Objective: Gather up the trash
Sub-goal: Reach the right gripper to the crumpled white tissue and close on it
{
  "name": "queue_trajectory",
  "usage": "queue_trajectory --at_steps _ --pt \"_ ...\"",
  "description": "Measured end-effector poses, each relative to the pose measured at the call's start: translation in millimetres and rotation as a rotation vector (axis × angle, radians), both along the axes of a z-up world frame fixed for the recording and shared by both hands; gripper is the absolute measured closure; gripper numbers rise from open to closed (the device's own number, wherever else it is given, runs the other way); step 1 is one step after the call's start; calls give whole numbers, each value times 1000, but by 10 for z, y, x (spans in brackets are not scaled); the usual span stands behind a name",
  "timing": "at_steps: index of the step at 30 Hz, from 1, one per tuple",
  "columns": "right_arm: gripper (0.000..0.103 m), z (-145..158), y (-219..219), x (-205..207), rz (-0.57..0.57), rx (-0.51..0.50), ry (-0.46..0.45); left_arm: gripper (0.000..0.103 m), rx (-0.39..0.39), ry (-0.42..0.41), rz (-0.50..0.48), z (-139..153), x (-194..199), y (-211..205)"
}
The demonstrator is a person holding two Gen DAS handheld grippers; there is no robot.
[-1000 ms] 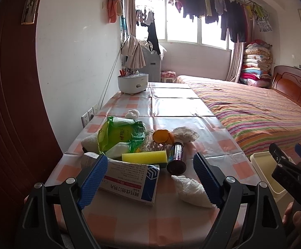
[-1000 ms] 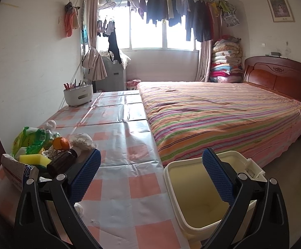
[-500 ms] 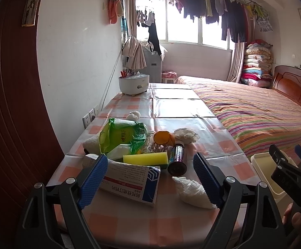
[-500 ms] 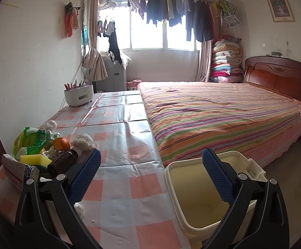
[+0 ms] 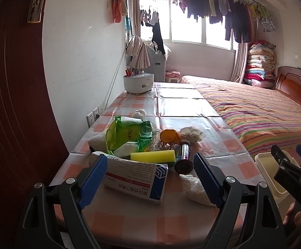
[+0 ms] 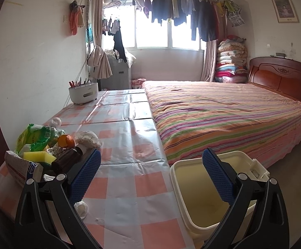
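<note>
Trash lies piled on the checked table: a white medicine box, a yellow sponge, a dark brown bottle, a green plastic bag, an orange peel and crumpled white tissues. My left gripper is open and empty, just short of the box. My right gripper is open and empty, over the table edge and the cream bin. The pile shows at the left of the right wrist view.
A white pen holder stands at the table's far end by the wall. A striped bed runs along the table's right side. The bin stands between table and bed. A wooden door is at the left.
The left view has shifted slightly, with the pile a little higher in frame. The right gripper has barely moved. Both stay open.
</note>
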State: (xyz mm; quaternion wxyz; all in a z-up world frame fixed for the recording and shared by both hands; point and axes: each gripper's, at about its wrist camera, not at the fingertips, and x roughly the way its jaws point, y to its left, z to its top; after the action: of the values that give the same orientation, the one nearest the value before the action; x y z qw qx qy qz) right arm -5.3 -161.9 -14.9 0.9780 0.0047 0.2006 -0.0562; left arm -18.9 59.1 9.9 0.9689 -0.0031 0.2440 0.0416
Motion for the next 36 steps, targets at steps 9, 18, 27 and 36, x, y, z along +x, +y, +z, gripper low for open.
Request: queue_trajectory --at_steps 9,18,27,36 --pt "6 -35 147 17 77 -7 10 21 7 5 28 -30 -31 112" --pt "6 -98 417 45 299 -15 54 21 4 22 63 -102 -38 269" --pt "6 -247 959 173 635 -140 181 21 -2 36 109 -137 -97 481" --pt "24 -530 1244 435 780 -197 359 21 -28 74 121 -246 -108 650"
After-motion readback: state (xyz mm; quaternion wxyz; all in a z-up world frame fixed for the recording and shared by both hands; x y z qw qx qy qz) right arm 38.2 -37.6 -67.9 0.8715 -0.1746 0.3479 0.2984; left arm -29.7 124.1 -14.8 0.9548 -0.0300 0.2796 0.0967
